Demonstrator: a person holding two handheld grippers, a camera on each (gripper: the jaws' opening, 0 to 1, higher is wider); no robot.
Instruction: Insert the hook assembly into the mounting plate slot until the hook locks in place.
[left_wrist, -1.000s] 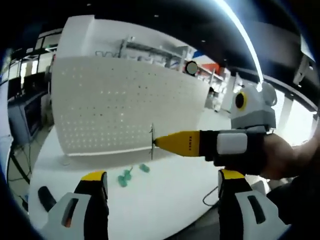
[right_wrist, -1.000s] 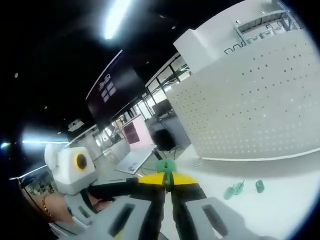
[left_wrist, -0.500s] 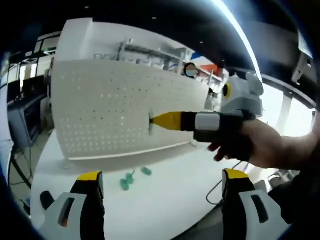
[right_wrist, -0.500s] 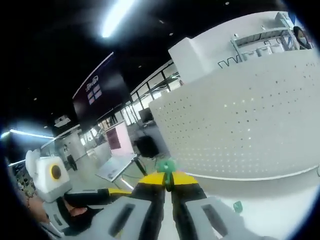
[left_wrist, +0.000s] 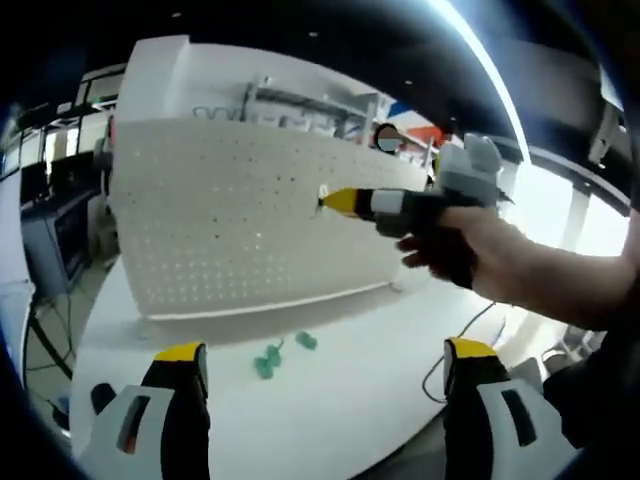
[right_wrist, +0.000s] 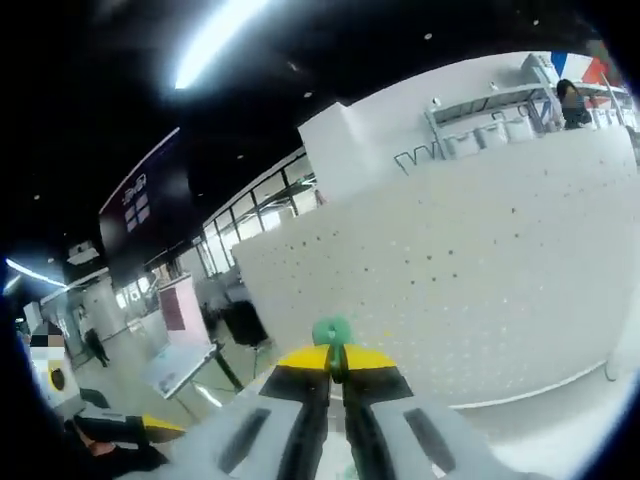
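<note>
Dark ceiling (right_wrist: 120, 90), long strip light (right_wrist: 215, 38)

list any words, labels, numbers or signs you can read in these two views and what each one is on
No text can be read in either view.
Dark hanging sign with pale marks, in the right gripper view: too small and blurred to read.
White perforated mounting plate: holes, no lettering seen.
Yellow-tipped right gripper holding a green hook piece: any marking on it is too blurred to read.

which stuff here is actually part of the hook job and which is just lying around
In the job:
- green plastic hook, clamped in the right hand-held gripper
- white perforated metal mounting plate

Lying about:
- spare green plastic pieces on the white table
- left hand-held gripper, open, idle
</note>
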